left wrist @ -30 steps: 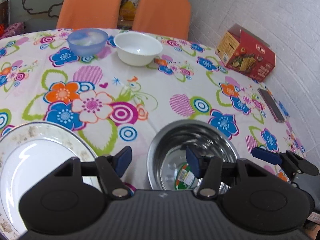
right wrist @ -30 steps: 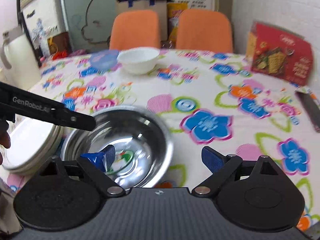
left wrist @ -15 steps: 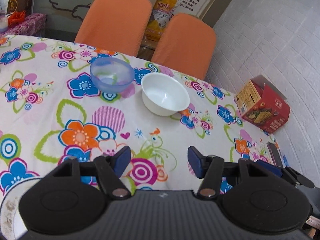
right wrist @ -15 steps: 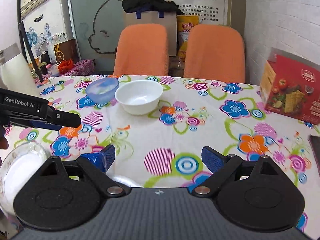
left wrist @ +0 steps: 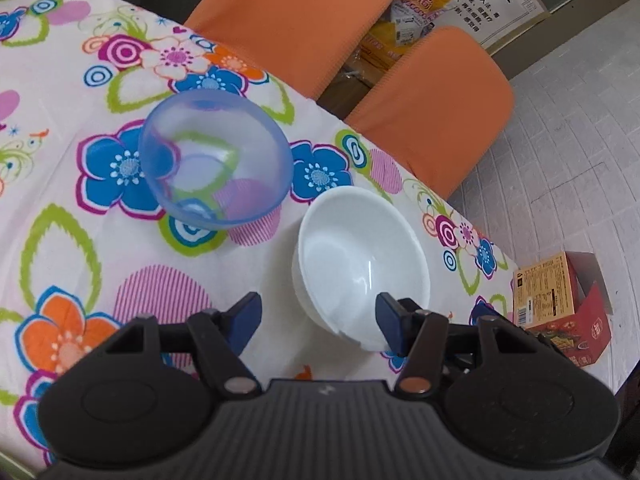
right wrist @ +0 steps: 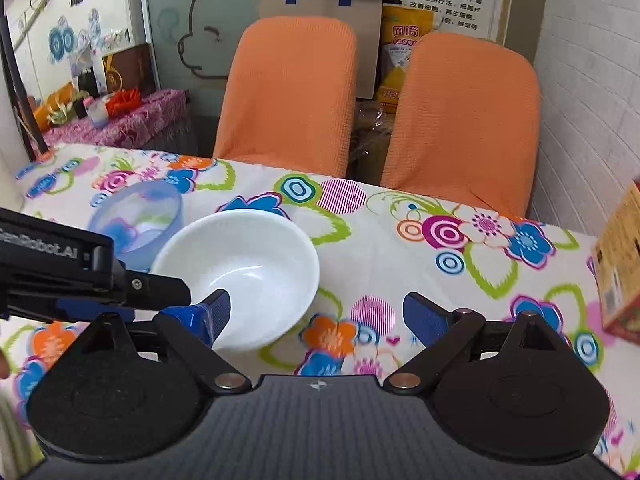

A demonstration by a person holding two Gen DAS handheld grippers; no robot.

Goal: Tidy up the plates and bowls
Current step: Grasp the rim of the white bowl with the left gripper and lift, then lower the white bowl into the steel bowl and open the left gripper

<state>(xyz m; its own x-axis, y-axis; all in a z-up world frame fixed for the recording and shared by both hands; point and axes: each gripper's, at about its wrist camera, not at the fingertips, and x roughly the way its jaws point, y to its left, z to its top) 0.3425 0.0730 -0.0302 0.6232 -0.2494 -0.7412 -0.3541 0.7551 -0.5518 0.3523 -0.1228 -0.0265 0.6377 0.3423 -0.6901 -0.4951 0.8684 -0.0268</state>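
Both hand-held grippers are held over a table covered by a flowered tablecloth, and both are spread wide with nothing between the fingers. In the left wrist view, the left gripper is seen with its blue pads apart; a white bowl is found just ahead of it, and its near rim is overlapped in the picture by the right-hand pad. Whether pad and bowl are touching cannot be told. A translucent blue bowl is set further ahead and to the left of this gripper, just beside the white bowl but apart from it. Both bowls are standing upright and empty.

In the right wrist view, the right gripper is seen with its fingers wide apart. The white bowl is placed ahead and to the left of it, with the left-hand pad overlapping the bowl's near edge. The translucent blue bowl is seen beyond, further left. The left gripper's black body is seen crossing in from the left, in front of both bowls.

Two orange chairs are drawn up at the far edge of the table. A printed cardboard box is seen to the right of the left gripper.
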